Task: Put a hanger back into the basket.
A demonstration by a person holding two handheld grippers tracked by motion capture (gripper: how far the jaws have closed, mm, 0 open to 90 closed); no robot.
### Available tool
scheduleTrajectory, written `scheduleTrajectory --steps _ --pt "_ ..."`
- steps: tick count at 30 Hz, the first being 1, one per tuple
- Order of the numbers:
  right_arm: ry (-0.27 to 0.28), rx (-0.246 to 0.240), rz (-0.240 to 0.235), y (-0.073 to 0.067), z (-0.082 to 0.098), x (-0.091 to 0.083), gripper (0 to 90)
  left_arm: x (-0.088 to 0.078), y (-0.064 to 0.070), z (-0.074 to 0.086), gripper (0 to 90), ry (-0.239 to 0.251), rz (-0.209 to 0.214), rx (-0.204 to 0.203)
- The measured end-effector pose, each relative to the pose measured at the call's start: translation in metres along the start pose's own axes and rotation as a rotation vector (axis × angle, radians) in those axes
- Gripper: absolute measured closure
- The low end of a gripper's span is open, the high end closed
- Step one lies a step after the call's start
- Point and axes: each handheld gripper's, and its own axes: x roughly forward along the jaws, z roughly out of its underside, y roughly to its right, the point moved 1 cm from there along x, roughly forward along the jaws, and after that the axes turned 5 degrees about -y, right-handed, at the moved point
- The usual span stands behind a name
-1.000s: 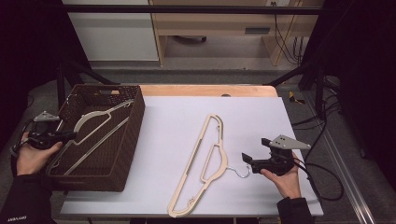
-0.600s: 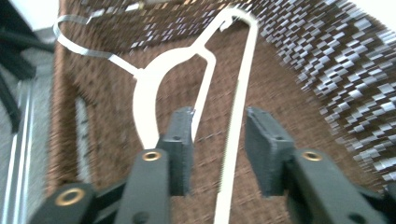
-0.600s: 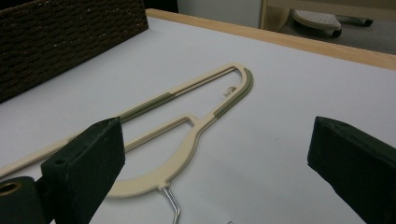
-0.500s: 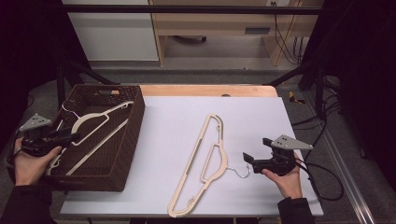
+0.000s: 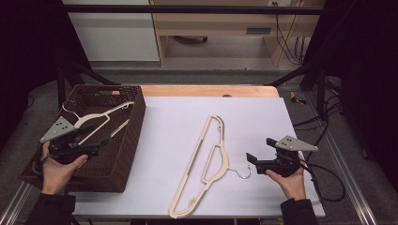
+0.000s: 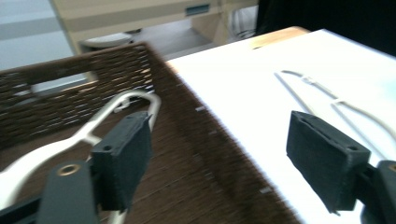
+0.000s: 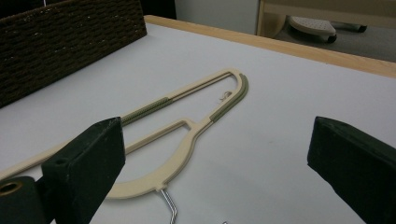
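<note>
A cream hanger (image 5: 205, 158) lies flat on the white table, its metal hook (image 5: 244, 173) pointing toward my right gripper (image 5: 251, 161). That gripper rests open just right of the hook, and the hanger (image 7: 187, 126) lies ahead of its spread jaws (image 7: 219, 158). A second cream hanger (image 5: 101, 115) lies inside the brown wicker basket (image 5: 136, 122) at the left. My left gripper (image 5: 99, 146) hovers over the basket's near part. Its jaws have just been opening and stand wide (image 6: 224, 154) with nothing between them. The basket hanger (image 6: 126, 100) shows behind the left jaw.
The basket (image 6: 70, 93) fills the table's left edge. A wooden strip (image 5: 211, 90) borders the table's far side. A cable (image 5: 328, 180) trails off the right gripper. White tabletop (image 5: 169, 126) spreads between basket and table hanger.
My left hand has moved right, from the basket's left edge to over its near part. The right hand and both hangers have kept still.
</note>
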Motion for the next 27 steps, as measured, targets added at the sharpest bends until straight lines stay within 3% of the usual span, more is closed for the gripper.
scheduleTrajectory --steps 4,10,16,27 --pt "-0.002 -0.005 0.0 0.0 0.0 -0.001 4.4 0.008 0.022 -0.002 11.5 0.012 0.034 0.026" --pt "0.004 -0.01 -0.002 0.0 0.0 0.0 4.6 0.019 0.05 0.003 9.3 0.023 0.072 0.056" --pt "-0.012 -0.026 -0.01 -0.004 0.003 0.002 5.3 0.03 0.064 0.01 9.4 0.022 0.1 0.045" --pt "-0.071 -0.032 -0.031 -0.012 0.013 0.01 7.8 0.037 0.086 0.015 9.3 0.008 0.135 0.081"
